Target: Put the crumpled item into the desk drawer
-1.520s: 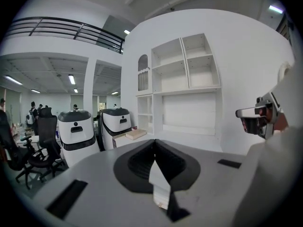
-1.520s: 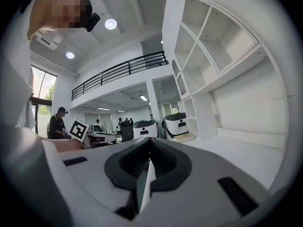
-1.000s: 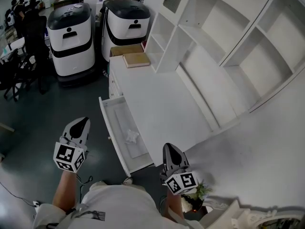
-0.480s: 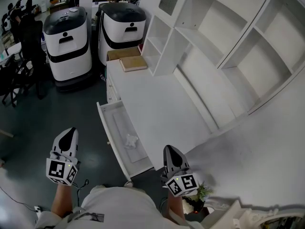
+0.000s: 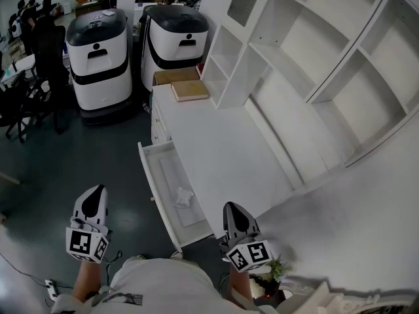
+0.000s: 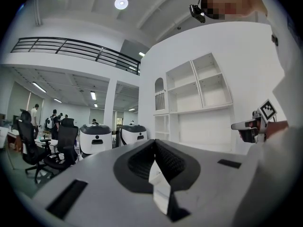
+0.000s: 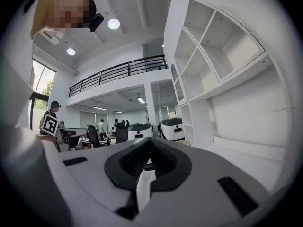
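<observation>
The crumpled white item (image 5: 184, 197) lies inside the open desk drawer (image 5: 157, 175), toward its near end. The drawer sticks out from the left side of the white desk (image 5: 222, 149). My left gripper (image 5: 95, 196) hangs over the dark floor to the left of the drawer, shut and empty. My right gripper (image 5: 234, 212) is at the near corner of the desk, right of the drawer, and its jaws meet with nothing in them. In the left gripper view the left gripper (image 6: 154, 143) points across the room; in the right gripper view the right gripper (image 7: 150, 141) points the same way.
A white shelf unit (image 5: 294, 64) stands on the back of the desk. Flat cardboard boxes (image 5: 190, 90) lie at the desk's far end. Two white-and-black machines (image 5: 98, 51) (image 5: 175, 41) stand beyond. Office chairs (image 5: 39, 51) are at far left, a small plant (image 5: 272, 270) near my right side.
My left gripper has drawn back to the left and nearer to me, away from the drawer. The crumpled item stays in the drawer. The right gripper has barely moved.
</observation>
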Tool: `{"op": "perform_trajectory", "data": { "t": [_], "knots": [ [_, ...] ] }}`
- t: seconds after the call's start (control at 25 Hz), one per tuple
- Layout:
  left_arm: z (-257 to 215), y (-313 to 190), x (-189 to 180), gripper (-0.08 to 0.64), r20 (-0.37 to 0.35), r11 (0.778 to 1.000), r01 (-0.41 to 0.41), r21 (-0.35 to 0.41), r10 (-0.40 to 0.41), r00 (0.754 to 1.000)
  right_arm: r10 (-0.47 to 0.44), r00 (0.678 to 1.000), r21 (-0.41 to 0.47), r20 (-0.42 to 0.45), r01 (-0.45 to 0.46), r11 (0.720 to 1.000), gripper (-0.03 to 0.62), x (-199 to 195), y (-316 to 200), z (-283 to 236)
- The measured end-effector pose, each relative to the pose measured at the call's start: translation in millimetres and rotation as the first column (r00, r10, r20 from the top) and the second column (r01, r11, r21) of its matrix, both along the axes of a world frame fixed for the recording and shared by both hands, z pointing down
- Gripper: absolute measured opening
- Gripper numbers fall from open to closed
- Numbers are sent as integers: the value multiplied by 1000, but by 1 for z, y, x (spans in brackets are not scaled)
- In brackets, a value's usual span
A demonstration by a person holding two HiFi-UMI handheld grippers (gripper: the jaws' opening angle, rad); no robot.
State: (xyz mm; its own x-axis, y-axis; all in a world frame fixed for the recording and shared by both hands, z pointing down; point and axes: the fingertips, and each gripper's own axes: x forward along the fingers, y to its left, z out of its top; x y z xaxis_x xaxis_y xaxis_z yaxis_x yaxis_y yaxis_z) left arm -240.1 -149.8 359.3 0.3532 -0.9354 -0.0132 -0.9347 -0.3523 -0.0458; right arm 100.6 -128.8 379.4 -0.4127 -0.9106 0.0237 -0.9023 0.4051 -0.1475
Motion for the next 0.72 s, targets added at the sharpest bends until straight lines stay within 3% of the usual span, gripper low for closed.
{"op": "perform_trajectory", "data": {
  "t": [0.72],
  "knots": [
    [-14,-4,2,15,-19,999,4,38,-4,1000,-52,999,11,6,52,999,9,-22,-5,-1]
  ]
}}
